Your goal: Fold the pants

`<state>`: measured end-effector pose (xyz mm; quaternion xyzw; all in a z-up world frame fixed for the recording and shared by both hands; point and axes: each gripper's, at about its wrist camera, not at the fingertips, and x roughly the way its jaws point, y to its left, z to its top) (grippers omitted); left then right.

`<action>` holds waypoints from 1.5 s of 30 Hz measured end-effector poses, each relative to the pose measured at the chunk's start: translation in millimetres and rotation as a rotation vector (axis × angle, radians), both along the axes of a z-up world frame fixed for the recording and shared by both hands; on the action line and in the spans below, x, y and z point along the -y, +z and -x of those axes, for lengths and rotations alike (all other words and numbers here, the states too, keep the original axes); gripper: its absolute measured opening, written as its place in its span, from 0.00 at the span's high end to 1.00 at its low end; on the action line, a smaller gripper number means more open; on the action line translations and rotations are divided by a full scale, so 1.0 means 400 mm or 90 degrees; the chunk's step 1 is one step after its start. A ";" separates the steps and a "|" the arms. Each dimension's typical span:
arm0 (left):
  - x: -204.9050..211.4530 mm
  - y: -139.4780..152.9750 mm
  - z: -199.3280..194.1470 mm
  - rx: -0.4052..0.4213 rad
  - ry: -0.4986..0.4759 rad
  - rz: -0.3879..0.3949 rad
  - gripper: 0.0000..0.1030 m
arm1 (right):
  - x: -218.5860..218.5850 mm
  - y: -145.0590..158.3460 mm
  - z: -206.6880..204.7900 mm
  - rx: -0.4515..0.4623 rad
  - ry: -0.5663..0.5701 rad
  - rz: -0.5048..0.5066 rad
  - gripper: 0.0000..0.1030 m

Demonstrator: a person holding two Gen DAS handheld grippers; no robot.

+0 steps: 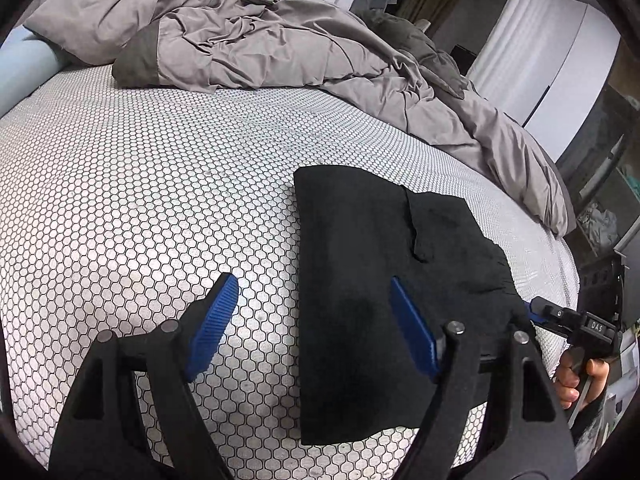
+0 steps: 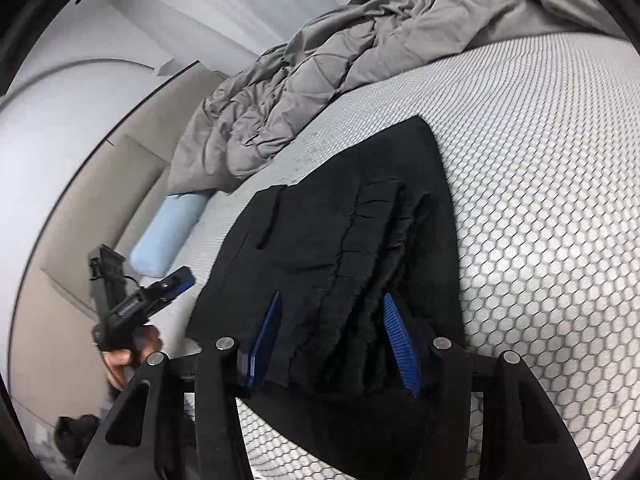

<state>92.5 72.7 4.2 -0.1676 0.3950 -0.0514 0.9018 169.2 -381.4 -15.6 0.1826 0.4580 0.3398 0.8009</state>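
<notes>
Black pants (image 1: 372, 248) lie folded in a thick stack on the honeycomb-patterned mattress (image 1: 140, 200). My left gripper (image 1: 312, 280) hovers open over the stack's left edge, one finger above bare mattress and the other above the cloth, with nothing pressed between them. In the right wrist view the bunched, layered edge of the pants (image 2: 340, 240) fills the gap of my right gripper (image 2: 331, 298), and both blue pads press on it. The right gripper (image 1: 536, 312) also shows at the stack's right edge, held by a hand (image 1: 576, 380). The left gripper (image 2: 180, 280) shows to the left of the pants.
A crumpled grey duvet (image 1: 240, 40) covers the far side of the bed and trails down its right edge. A light blue bolster (image 2: 168, 232) lies by the mattress edge (image 2: 540, 160). White wardrobe doors (image 1: 560, 60) and shelves stand beyond the bed.
</notes>
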 end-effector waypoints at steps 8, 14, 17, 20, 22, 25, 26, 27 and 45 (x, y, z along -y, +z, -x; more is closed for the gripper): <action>0.047 -0.003 -0.002 -0.009 -0.032 -0.030 0.27 | -0.041 -0.028 -0.016 -0.011 0.017 0.056 0.71; 0.047 0.009 -0.001 0.001 -0.027 -0.027 0.27 | -0.027 0.059 0.054 0.068 0.023 0.032 0.84; 0.053 0.021 -0.004 0.010 -0.027 -0.027 0.27 | -0.006 0.128 0.122 0.107 0.033 0.011 0.85; 0.065 0.020 -0.012 0.008 -0.033 -0.026 0.27 | 0.006 0.112 0.140 0.094 0.024 0.037 0.85; 0.081 0.010 -0.018 -0.001 -0.043 -0.034 0.27 | 0.002 0.053 0.117 0.067 0.002 0.115 0.84; 0.115 -0.008 -0.026 -0.018 -0.064 -0.061 0.27 | -0.003 -0.018 0.086 0.021 -0.002 0.162 0.79; 0.123 -0.010 -0.025 -0.016 -0.063 -0.073 0.27 | -0.003 -0.011 0.086 0.030 0.000 0.163 0.78; 0.132 -0.005 -0.020 -0.006 -0.065 -0.086 0.27 | -0.006 0.010 0.094 0.050 -0.003 0.167 0.74; 0.346 -0.087 0.044 0.005 -0.372 -0.229 0.27 | -0.283 -0.040 0.153 0.267 0.128 0.448 0.70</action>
